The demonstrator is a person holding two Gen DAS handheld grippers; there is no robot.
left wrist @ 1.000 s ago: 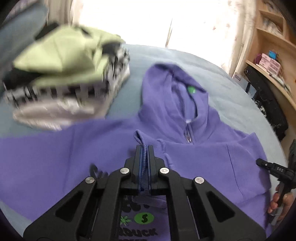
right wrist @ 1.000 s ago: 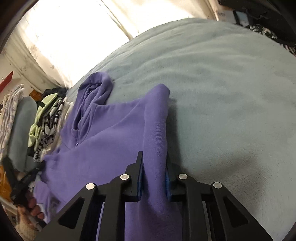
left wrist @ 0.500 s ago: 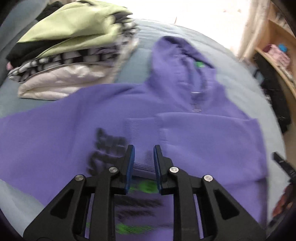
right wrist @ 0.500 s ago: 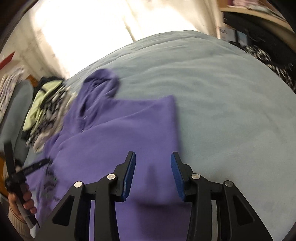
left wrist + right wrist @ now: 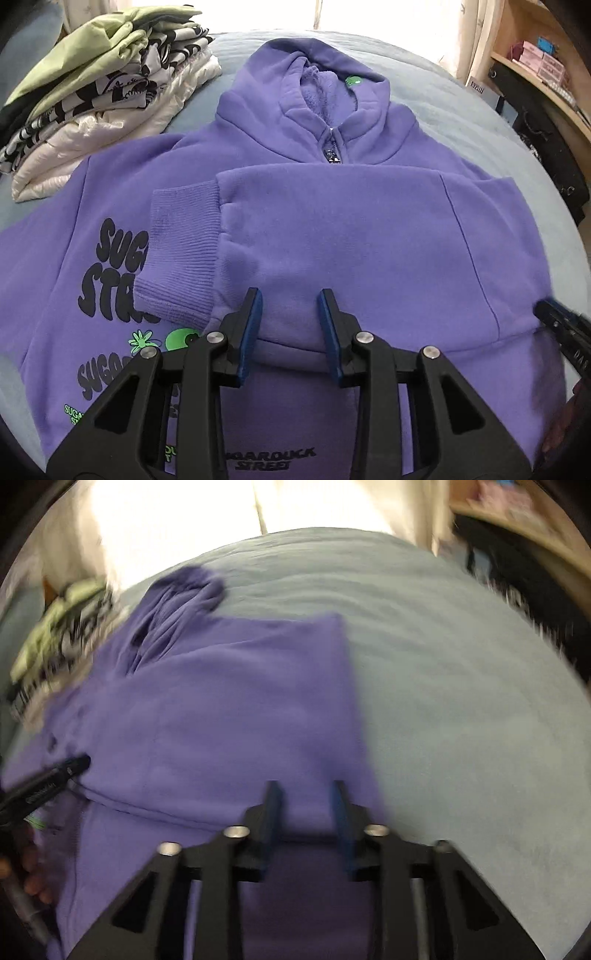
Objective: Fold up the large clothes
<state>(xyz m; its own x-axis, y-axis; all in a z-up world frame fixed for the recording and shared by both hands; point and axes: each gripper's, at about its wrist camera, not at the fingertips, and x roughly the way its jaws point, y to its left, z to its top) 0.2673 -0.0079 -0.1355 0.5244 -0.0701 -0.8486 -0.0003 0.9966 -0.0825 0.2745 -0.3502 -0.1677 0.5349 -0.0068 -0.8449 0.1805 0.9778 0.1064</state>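
A purple zip hoodie (image 5: 332,229) with dark and green print lies flat on the blue-grey bed, hood away from me. Its right sleeve is folded across the chest, with the ribbed cuff (image 5: 181,251) left of centre. My left gripper (image 5: 290,314) is open and empty just above the folded sleeve. My right gripper (image 5: 304,805) is open and empty over the hoodie's right edge (image 5: 258,709). The right gripper's tip (image 5: 561,325) shows at the right of the left wrist view, and the left gripper (image 5: 48,779) at the left of the right wrist view.
A stack of folded clothes (image 5: 99,92), green on top, sits at the far left of the bed; it also shows in the right wrist view (image 5: 62,631). Bare blue-grey bed cover (image 5: 461,701) lies right of the hoodie. Wooden shelves (image 5: 546,70) stand at the right.
Both grippers have opened and let go of the sleeve, which now lies folded across the chest. Both have pulled back toward me.
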